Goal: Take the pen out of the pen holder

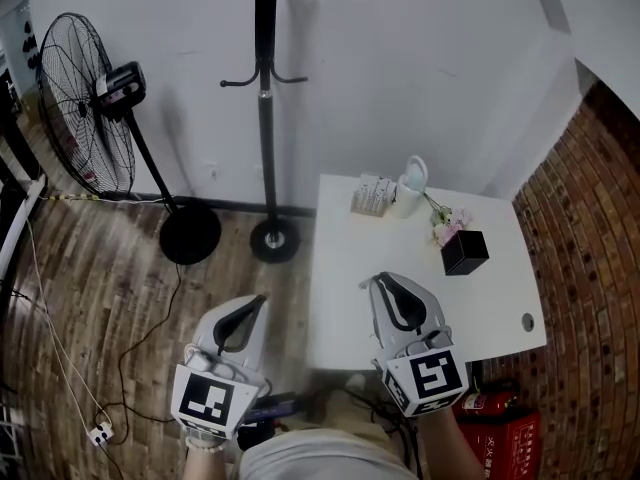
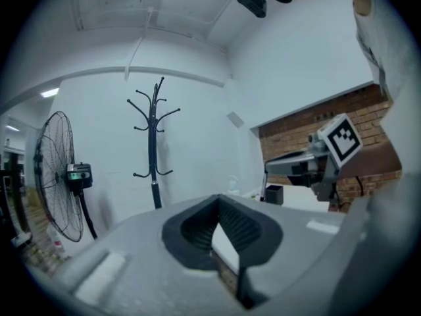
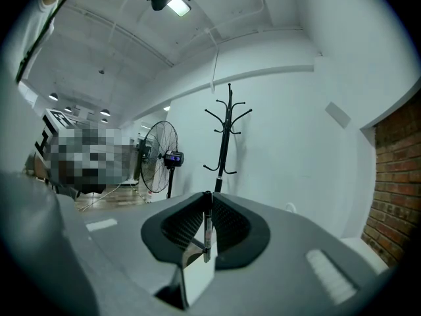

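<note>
1. Right now, right tongs (image 3: 208,199) clamped on thin pen (image 3: 206,232), above near edge of desk (image 1: 350,298).
2. Left tongs (image 2: 219,199) together, nothing between, off desk's left side, above wood floor (image 1: 120,268).
3. Black box (image 1: 464,252) just beside pink flowers (image 1: 447,226) on desk's far right part, well apart from both tongs.
</note>
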